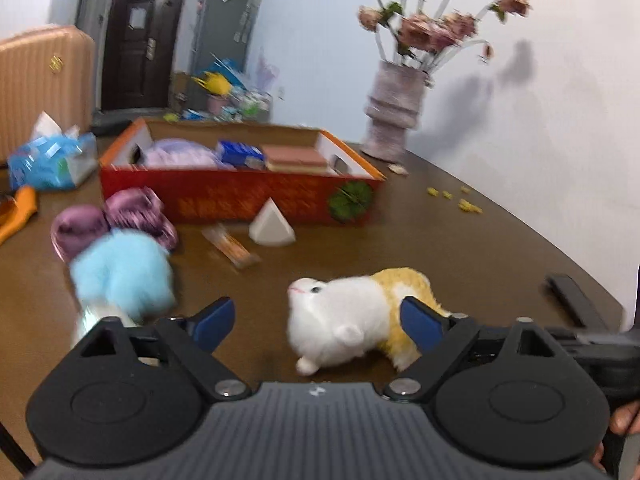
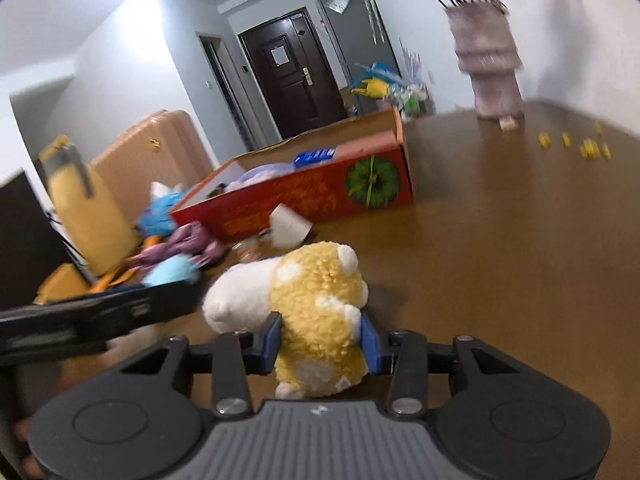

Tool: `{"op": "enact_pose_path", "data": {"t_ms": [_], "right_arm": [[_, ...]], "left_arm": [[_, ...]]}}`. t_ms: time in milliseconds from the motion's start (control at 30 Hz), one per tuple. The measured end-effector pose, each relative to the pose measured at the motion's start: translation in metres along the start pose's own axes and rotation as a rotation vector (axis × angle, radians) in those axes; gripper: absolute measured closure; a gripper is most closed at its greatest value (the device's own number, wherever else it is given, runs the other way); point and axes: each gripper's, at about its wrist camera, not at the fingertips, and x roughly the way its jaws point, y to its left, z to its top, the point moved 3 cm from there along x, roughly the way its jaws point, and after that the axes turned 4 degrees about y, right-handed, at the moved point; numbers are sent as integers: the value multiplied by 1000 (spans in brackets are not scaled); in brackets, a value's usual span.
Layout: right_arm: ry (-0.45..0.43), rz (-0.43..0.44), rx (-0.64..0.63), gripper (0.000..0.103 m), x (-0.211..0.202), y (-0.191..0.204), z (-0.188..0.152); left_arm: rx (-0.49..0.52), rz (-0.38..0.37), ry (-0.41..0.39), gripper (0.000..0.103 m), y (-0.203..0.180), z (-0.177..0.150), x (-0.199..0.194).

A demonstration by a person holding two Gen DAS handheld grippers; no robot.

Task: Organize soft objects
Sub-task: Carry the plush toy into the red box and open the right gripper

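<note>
A white and yellow plush animal lies on the brown table. My left gripper is open, its blue pads on either side of the plush's front, not touching it. My right gripper is shut on the plush's yellow body from behind. A fluffy light-blue pom and purple satin scrunchies lie to the left. The open red box behind holds a lilac soft item, a blue packet and a pink sponge.
A white pyramid and a small wrapper lie before the box. A vase of pink flowers stands back right, yellow crumbs near it. A blue tissue pack sits far left. A suitcase stands beyond the table.
</note>
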Motion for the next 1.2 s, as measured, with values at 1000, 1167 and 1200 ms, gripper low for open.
{"op": "enact_pose_path", "data": {"t_ms": [1000, 1167, 1200], "right_arm": [[-23, -36, -86, 64, 56, 14, 176], [82, -94, 4, 64, 142, -20, 228], [102, -106, 7, 64, 155, -24, 231]], "left_arm": [[-49, -91, 95, 53, 47, 192, 118], [-89, -57, 177, 53, 72, 212, 201], [-90, -47, 189, 54, 75, 211, 212]]}}
